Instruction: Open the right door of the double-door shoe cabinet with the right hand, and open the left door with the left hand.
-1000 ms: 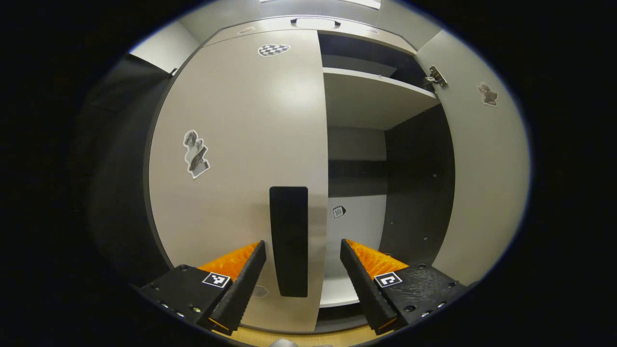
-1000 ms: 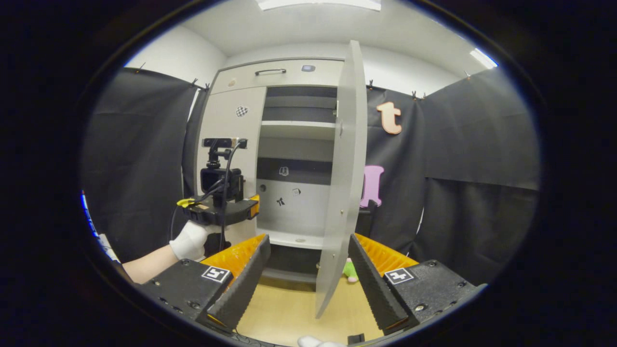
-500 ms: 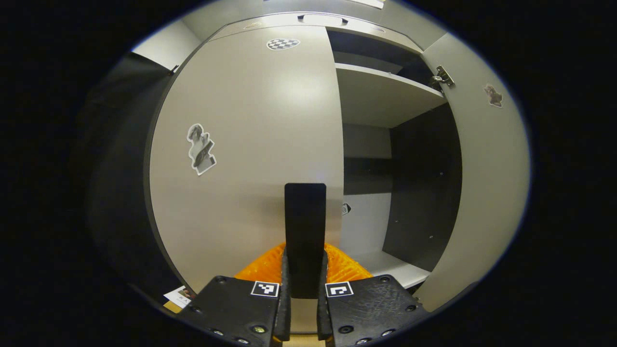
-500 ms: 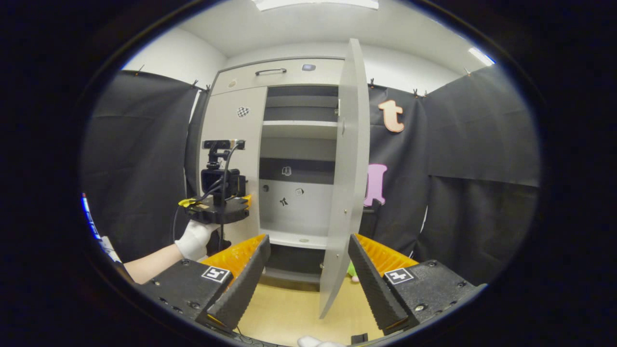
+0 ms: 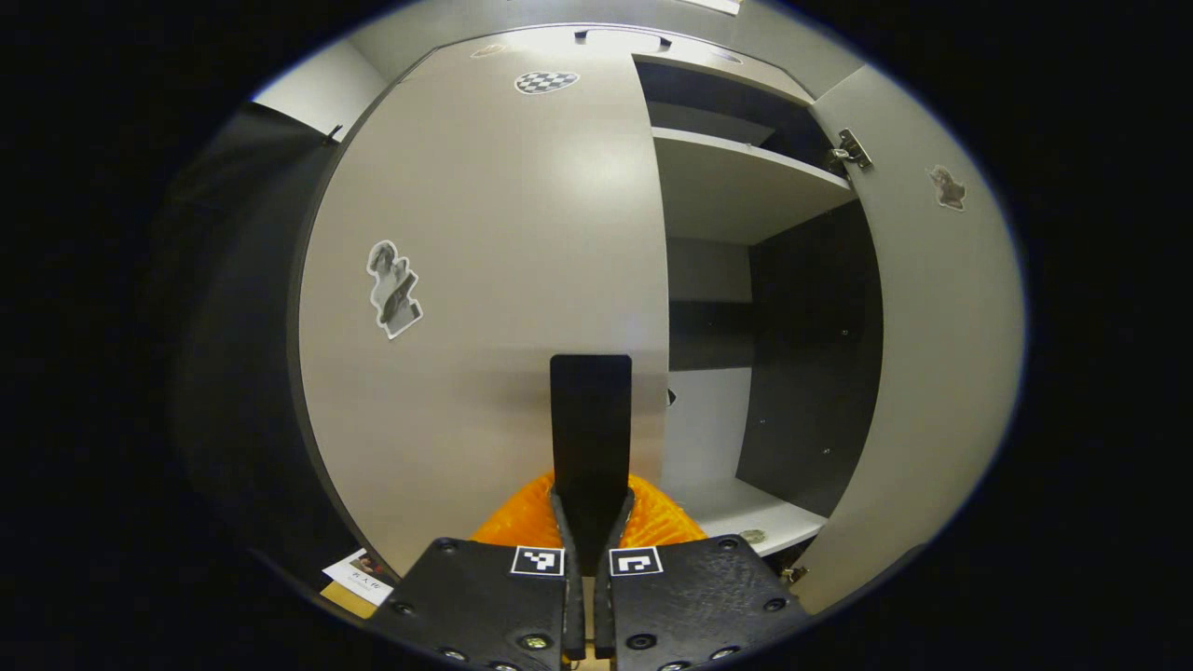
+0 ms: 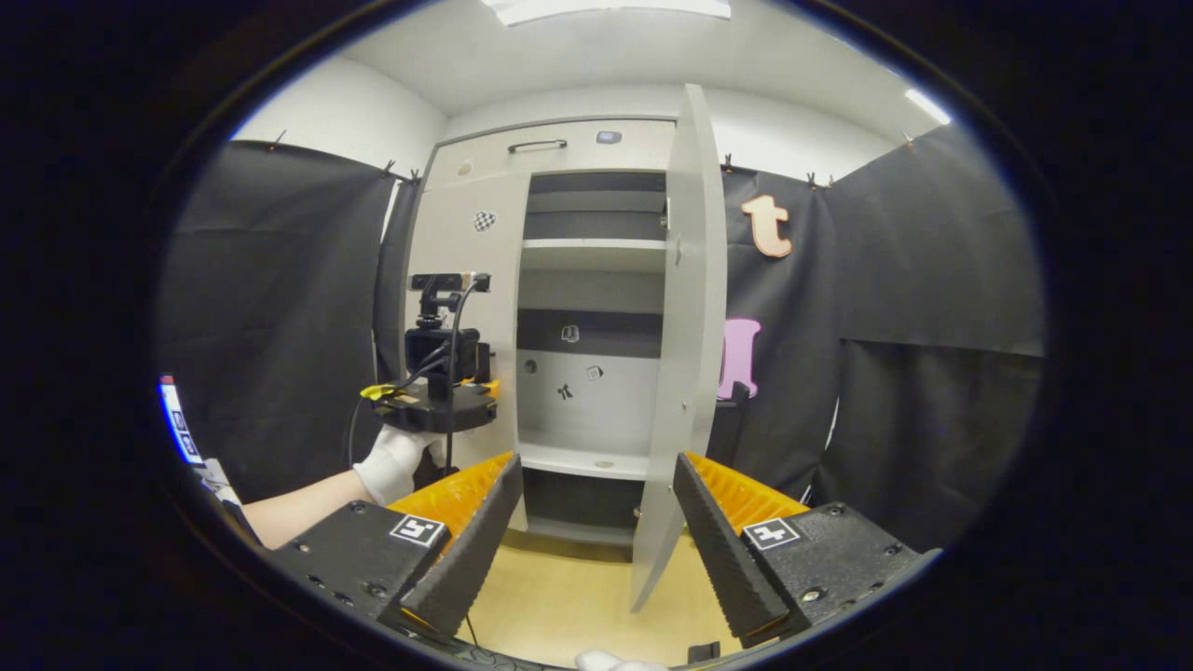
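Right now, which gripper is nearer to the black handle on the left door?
Left. The left gripper is shut on the black handle of the left door. The right gripper is open, well back from the cabinet.

grey left door [image 5: 485, 280], black handle [image 5: 589, 438], orange fingers [image 6: 457, 494]

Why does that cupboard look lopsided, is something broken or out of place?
Nothing looks broken. The right door simply stands wide open while the left door is shut, with the left claw clamped on its black handle. The shelves sit level, and the right claw is open.
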